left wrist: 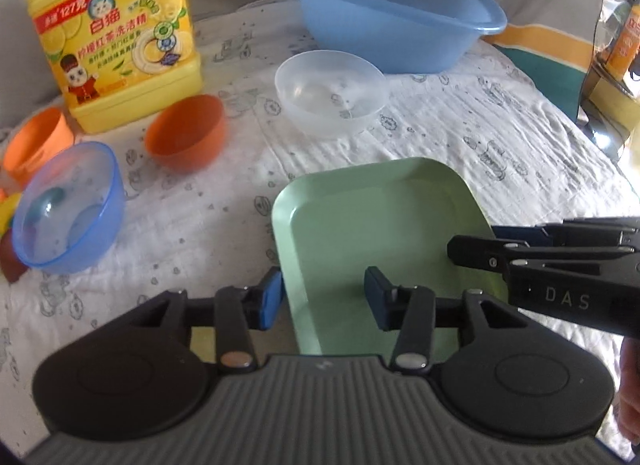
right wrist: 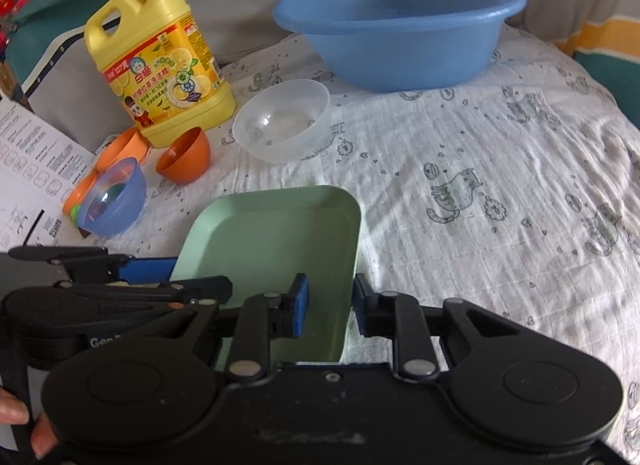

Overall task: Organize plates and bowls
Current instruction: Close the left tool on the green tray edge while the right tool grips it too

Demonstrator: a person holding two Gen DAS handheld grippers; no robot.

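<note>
A square green plate [left wrist: 372,221] lies on the cat-print cloth; it also shows in the right wrist view [right wrist: 272,241]. My left gripper [left wrist: 320,299] is open, its fingers astride the plate's left rim. My right gripper [right wrist: 330,305] is open, astride the plate's right rim; it also shows at the plate's right edge in the left wrist view [left wrist: 480,243]. Behind stand a clear bowl [left wrist: 332,91], an orange bowl [left wrist: 186,133] tipped on its side, a translucent blue bowl [left wrist: 68,205] and a big blue basin [left wrist: 392,13].
A yellow dish-soap jug [left wrist: 114,37] stands at the back left, with an orange cup [left wrist: 36,145] beside it. Small colourful items lie under the blue bowl [right wrist: 114,197]. A printed sheet [right wrist: 28,169] lies at the left. Bare cloth [right wrist: 500,185] spreads to the right.
</note>
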